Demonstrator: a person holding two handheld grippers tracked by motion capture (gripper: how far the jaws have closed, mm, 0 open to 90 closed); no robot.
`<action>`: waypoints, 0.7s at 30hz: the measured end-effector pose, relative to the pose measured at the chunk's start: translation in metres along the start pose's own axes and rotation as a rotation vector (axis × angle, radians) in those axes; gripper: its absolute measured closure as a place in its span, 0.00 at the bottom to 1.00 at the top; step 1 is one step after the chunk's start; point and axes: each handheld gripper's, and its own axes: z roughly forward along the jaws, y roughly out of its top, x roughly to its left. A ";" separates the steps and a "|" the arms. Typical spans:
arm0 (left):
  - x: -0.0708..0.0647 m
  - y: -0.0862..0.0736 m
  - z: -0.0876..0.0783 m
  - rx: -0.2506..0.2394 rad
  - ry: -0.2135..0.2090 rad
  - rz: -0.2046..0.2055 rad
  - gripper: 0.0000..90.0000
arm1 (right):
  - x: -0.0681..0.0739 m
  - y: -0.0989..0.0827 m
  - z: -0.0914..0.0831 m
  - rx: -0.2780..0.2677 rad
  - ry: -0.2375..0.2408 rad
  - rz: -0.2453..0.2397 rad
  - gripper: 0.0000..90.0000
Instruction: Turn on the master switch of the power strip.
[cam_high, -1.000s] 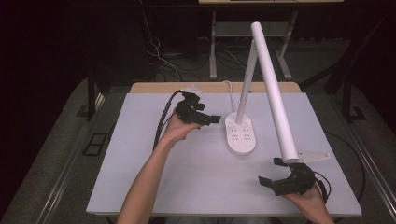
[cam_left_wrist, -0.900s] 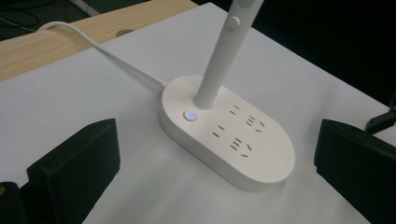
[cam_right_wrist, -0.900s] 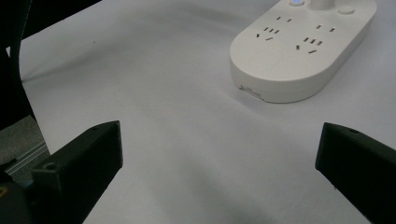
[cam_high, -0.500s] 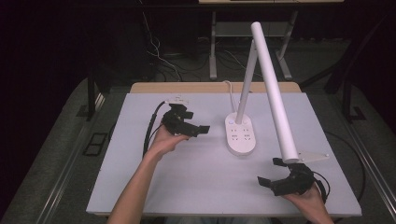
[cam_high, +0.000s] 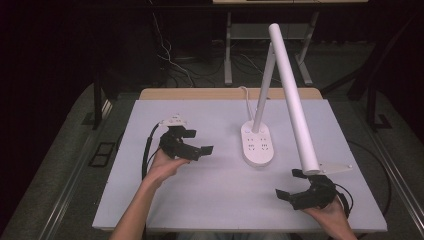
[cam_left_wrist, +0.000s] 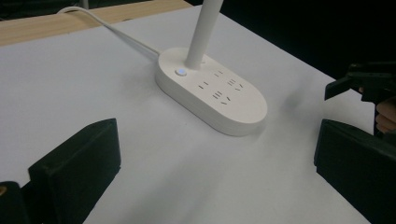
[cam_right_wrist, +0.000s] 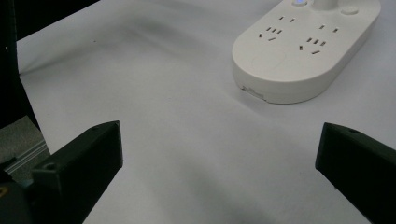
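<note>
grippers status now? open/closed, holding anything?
Left gripper: open, holding nothing, beside the lamp base.
Right gripper: open, holding nothing, near the table front edge.

White desk lamp (cam_high: 260, 145) with oval socket base, upright stem and long tilted tube head, mid-table

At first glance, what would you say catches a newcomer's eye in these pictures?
The white desk lamp stands out: its long tube head slants over the table's right half, rising from an oval base with sockets near the middle. The left gripper lies open left of the base; the right gripper sits open near the front right edge.
</note>
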 end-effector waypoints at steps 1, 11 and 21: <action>-0.001 -0.003 -0.002 -0.002 -0.002 0.002 0.00 | 0.000 0.000 0.000 0.000 0.001 0.003 0.00; -0.015 -0.040 -0.018 -0.005 0.014 0.004 0.00 | 0.000 0.000 0.000 -0.001 0.002 0.003 0.00; -0.023 -0.077 -0.045 -0.010 0.054 -0.018 0.00 | 0.001 -0.001 -0.003 -0.009 0.000 0.015 0.00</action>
